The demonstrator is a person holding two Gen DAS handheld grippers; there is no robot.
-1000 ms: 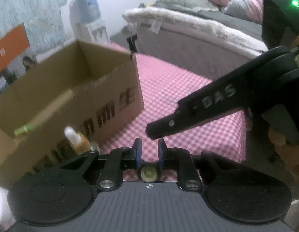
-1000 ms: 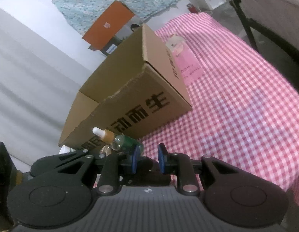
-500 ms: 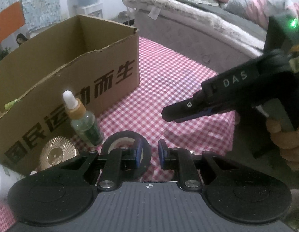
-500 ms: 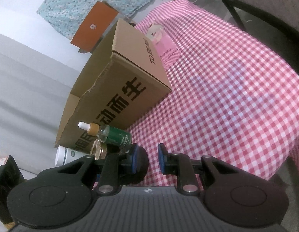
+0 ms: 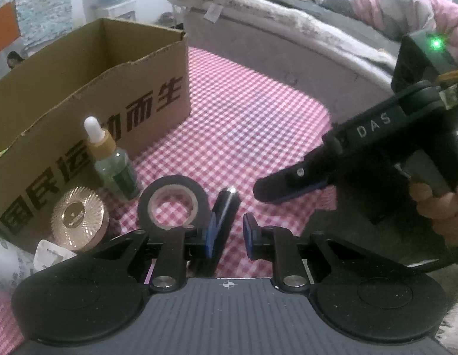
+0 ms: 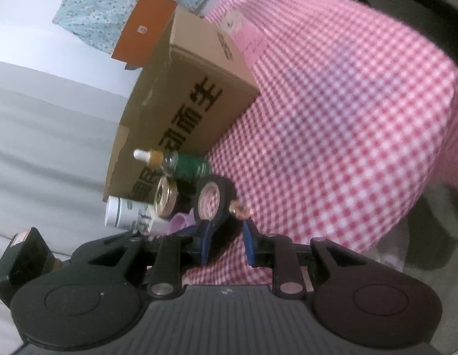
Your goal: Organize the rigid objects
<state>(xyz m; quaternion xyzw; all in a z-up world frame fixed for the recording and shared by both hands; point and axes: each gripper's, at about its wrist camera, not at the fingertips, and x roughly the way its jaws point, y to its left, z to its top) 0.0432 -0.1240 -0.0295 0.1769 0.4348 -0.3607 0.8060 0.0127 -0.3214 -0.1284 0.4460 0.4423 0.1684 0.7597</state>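
An open cardboard box (image 5: 90,94) stands on the pink checked tablecloth (image 5: 252,124). In front of it are a green dropper bottle (image 5: 113,159), a gold-lidded jar (image 5: 78,219), a black tape roll (image 5: 172,201) and a black tube with a shiny tip (image 5: 227,204). My left gripper (image 5: 229,236) hangs shut just above the tube, with nothing between its fingers. My right gripper (image 5: 273,189), held in a hand, comes in from the right with its fingers together and empty. The right wrist view shows the box (image 6: 181,100), bottle (image 6: 187,165), jar (image 6: 165,198), tape roll (image 6: 211,198) and tube tip (image 6: 240,210) just beyond my right gripper (image 6: 226,242).
A white bottle (image 6: 125,216) lies beside the jar at the box's near corner. A pink card (image 6: 249,38) lies behind the box. A bed (image 5: 288,38) with bedding runs along the far side of the table. The cloth (image 6: 347,118) right of the box is bare.
Both views tipped down toward the table. The jar, tape roll and black tube came into the left wrist view. The right gripper sank lower and rolled, so the box now looks tilted.
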